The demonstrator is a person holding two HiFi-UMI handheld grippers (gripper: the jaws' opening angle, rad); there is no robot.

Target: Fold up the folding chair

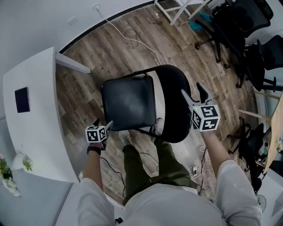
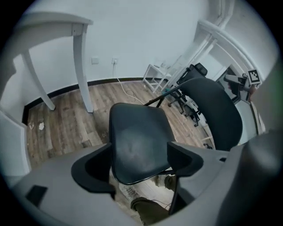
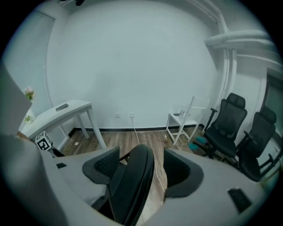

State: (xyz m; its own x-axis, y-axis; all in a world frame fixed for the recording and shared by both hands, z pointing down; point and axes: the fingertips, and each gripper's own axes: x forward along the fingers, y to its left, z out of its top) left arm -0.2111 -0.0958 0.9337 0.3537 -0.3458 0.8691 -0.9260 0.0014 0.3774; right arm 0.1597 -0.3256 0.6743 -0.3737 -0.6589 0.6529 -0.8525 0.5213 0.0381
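A black folding chair stands unfolded on the wood floor, its seat (image 1: 128,102) to the left and its rounded backrest (image 1: 174,103) to the right. My left gripper (image 1: 102,124) hangs at the seat's near left corner. In the left gripper view the seat (image 2: 137,132) lies between the open jaws of that gripper (image 2: 139,165), and the pads do not press on it. My right gripper (image 1: 194,93) is at the backrest's right edge. The backrest's edge (image 3: 132,185) runs between the spread jaws of the right gripper (image 3: 141,170), with a gap on the right side.
A white table (image 1: 31,128) with a dark flat device (image 1: 22,99) stands at the left. Black office chairs (image 1: 247,39) and a white rack (image 1: 181,9) crowd the upper right. A white cable (image 1: 132,39) trails over the floor. The person's shoe (image 1: 126,139) is under the seat.
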